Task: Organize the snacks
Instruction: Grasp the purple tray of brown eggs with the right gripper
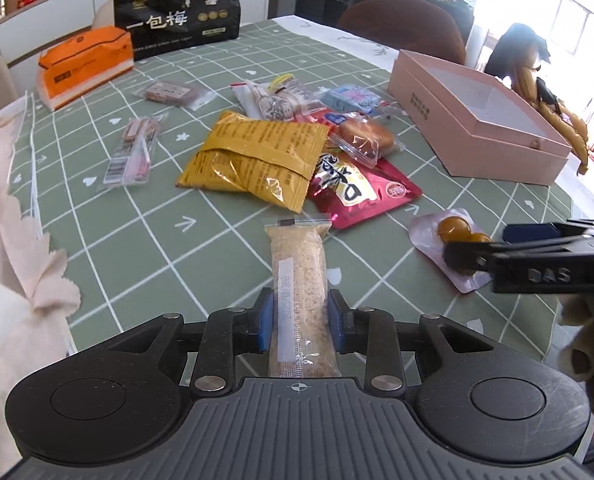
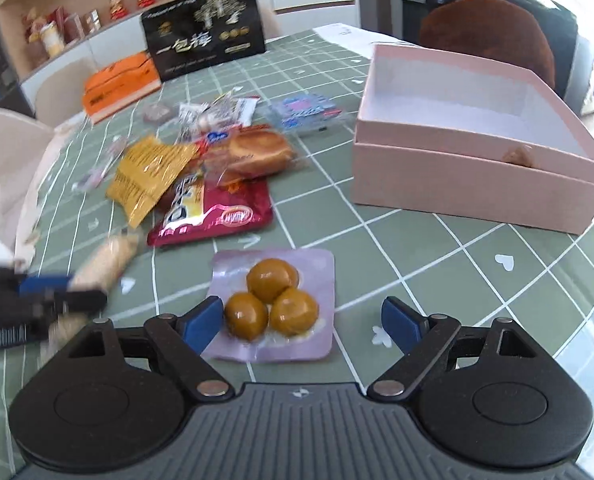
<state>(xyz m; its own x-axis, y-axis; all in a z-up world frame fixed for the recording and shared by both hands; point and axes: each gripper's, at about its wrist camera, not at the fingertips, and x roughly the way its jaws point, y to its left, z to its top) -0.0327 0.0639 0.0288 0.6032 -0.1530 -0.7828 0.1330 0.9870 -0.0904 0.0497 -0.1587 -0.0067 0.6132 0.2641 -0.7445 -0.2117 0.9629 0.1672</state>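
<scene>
On the green checked desk (image 1: 145, 240), near the front edge, a long clear-wrapped grain bar (image 1: 299, 280) lies lengthwise between the pads of the left tool (image 1: 300, 322). Both blue pads press against its sides near the nearer end, so the left tool is clenched on the bar. To the right, the right tool (image 2: 301, 322) stands wide and released over a lilac vacuum pack of three brown balls (image 2: 273, 304); its left pad sits at the pack's edge and its right pad is well clear, with nothing gripped.

The pink box (image 2: 477, 184) sits open at the far right of the desk, apparently almost empty, well apart from both items. A loose heap of other snacks, including a yellow packet (image 1: 253, 156), a red pouch (image 1: 361, 192) and a wrapped bun (image 1: 367, 134), lies between.

Assessment: the bar appears light and fairly stiff, but crumbly under pressure; its film is likely slippery. The grip is toward one end, so the free end may sag or swing; a mid-length hold would be steadier. The lilac pack looks soft and flat at its border, with rounded, slick contents. It is best taken across the sealed margin or squarely over the balls, with modest squeeze.
</scene>
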